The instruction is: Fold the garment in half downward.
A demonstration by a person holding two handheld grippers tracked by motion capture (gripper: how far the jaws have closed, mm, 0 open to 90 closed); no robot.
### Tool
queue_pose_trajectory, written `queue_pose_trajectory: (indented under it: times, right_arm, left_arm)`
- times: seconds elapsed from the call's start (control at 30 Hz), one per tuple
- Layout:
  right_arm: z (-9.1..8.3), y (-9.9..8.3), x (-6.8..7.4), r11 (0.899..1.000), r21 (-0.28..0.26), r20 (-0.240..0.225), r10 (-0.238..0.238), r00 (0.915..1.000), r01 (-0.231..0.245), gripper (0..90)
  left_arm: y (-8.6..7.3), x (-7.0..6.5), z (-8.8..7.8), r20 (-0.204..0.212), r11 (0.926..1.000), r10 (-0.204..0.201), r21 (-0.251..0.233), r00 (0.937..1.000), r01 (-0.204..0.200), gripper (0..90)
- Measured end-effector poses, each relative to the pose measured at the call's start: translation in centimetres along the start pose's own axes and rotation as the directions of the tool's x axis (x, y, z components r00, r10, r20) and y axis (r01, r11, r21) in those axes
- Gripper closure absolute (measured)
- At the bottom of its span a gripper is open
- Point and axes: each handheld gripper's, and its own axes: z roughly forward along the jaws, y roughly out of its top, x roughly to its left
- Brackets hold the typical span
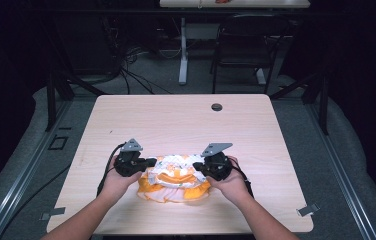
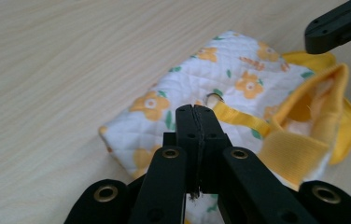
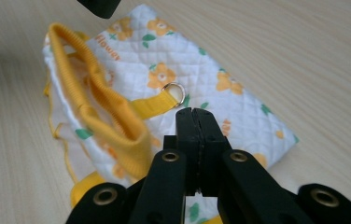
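A small quilted garment (image 1: pixel 178 180), white with orange flowers and yellow ribbed trim, lies folded near the front middle of the wooden table (image 1: pixel 176 120). My left gripper (image 1: pixel 153 161) is at its left edge and my right gripper (image 1: pixel 196 166) at its right edge, each held in a hand. In the left gripper view the jaws (image 2: pixel 195 109) are shut, tips over the garment (image 2: pixel 220 70) beside a metal ring (image 2: pixel 213 98) on a yellow strap. In the right gripper view the shut jaws (image 3: pixel 195 112) sit just below the same ring (image 3: pixel 173 92). No cloth shows between either pair.
A round cable hole (image 1: pixel 216 107) sits near the table's far edge. Metal clips (image 1: pixel 308 210) stick out at the front corners. Beyond the table stand a dark chair (image 1: pixel 246 45), a white table leg (image 1: pixel 183 55) and floor cables (image 1: pixel 131 65).
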Motion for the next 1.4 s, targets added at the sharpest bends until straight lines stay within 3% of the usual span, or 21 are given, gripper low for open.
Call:
queue_pose_trajectory:
  times: [0.2, 0.4, 0.6, 0.7, 0.8, 0.93, 1.23, 1.4]
  right_arm:
    - [0.3, -0.6, 1.4, 1.0, 0.015, -0.039, -0.02, 0.999, 0.021, 90.0]
    - [0.2, -2.3, 3.0, 0.999, 0.028, -0.071, -0.018, 0.9973, 0.02, 90.0]
    - [0.5, -3.9, 3.8, 0.999, 0.047, -0.08, -0.016, 0.9967, 0.02, 90.0]
    - [1.0, -5.1, 4.2, 0.998, 0.055, -0.088, 0.007, 0.9961, -0.002, 90.0]
    - [1.3, -5.7, 4.2, 0.998, 0.055, -0.087, 0.016, 0.9961, -0.011, 90.0]
    - [1.6, -6.0, 4.3, 0.999, 0.042, -0.083, 0.03, 0.9961, -0.027, 90.0]
    - [1.7, -6.0, 4.5, 0.999, 0.046, -0.069, 0.021, 0.9974, -0.018, 90.0]
    - [1.9, -5.7, 3.9, 0.998, 0.057, -0.067, 0.023, 0.9975, -0.019, 90.0]
  left_arm:
    - [-1.0, -1.3, -0.1, 0.03, 0.9999, 0.011, 0.011, 0.9995, -0.011, 90.0]
    - [-3.6, -2.7, -0.1, 0.029, 0.9981, 0.028, 0.053, 0.9992, -0.03, 90.0]
    - [-5.7, -2.5, 0.1, 0.021, 0.9982, 0.011, 0.058, 0.9997, -0.012, 90.0]
    - [-6.5, -2.2, 0.3, 0.023, 0.9986, 0.002, 0.053, 0.9997, -0.003, 89.9]
    - [-6.7, -2.1, 0.5, 0.024, 0.9991, -0.003, 0.043, 0.9997, 0.002, 90.0]
    - [-6.9, -2.2, 0.6, 0.016, 0.9988, 0.021, 0.044, 0.9996, -0.022, 89.9]
    - [-6.6, -2.2, 0.7, -0.006, 0.9979, 0.025, 0.06, 0.9997, -0.025, 89.9]
    - [-6.1, -1.6, 1.2, -0.017, 0.9979, 0.028, 0.059, 0.9995, -0.027, 90.0]
